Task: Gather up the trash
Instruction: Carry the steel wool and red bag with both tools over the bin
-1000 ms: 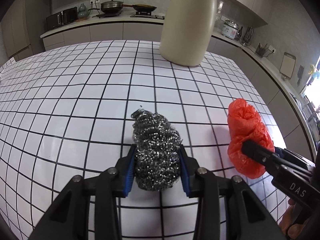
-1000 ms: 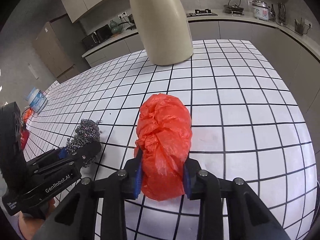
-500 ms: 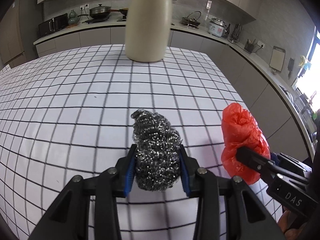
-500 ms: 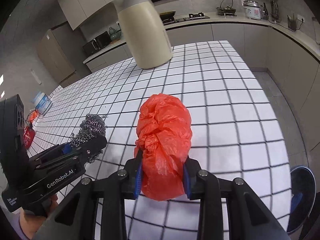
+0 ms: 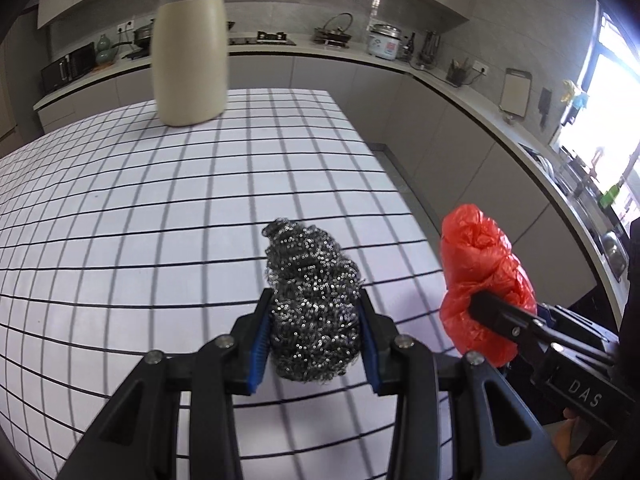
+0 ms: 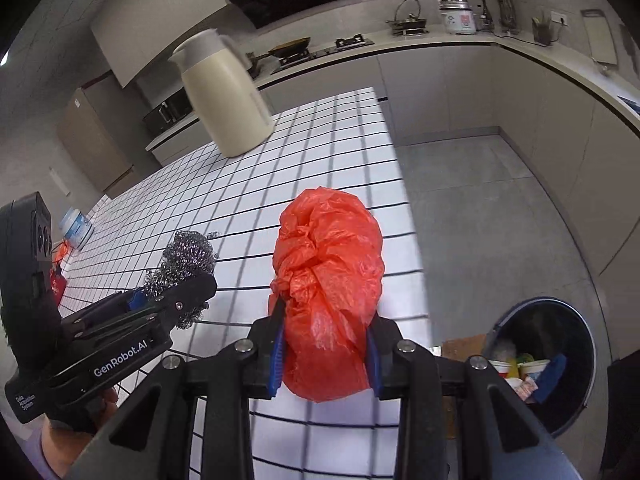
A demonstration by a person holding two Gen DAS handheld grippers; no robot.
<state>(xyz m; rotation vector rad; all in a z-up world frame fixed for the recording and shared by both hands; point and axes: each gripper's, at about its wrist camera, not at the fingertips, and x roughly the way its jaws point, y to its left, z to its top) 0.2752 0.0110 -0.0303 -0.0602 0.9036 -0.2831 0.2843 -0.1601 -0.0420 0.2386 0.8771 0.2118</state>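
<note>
One bin (image 6: 560, 364) solely in right-wrist view

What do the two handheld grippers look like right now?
Both are black plastic with silver screws and blue finger pads. The left gripper reads "GenRobot.AI" in white on its side; the right gripper shows "DAS" lettering. No cables or sleeves are visible.

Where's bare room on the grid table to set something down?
The grid table is bare from the cream jug at the far end to the near edge. The only clutter is a small blue-and-white container and red items at its far left edge. The bin on the floor already holds trash.
</note>
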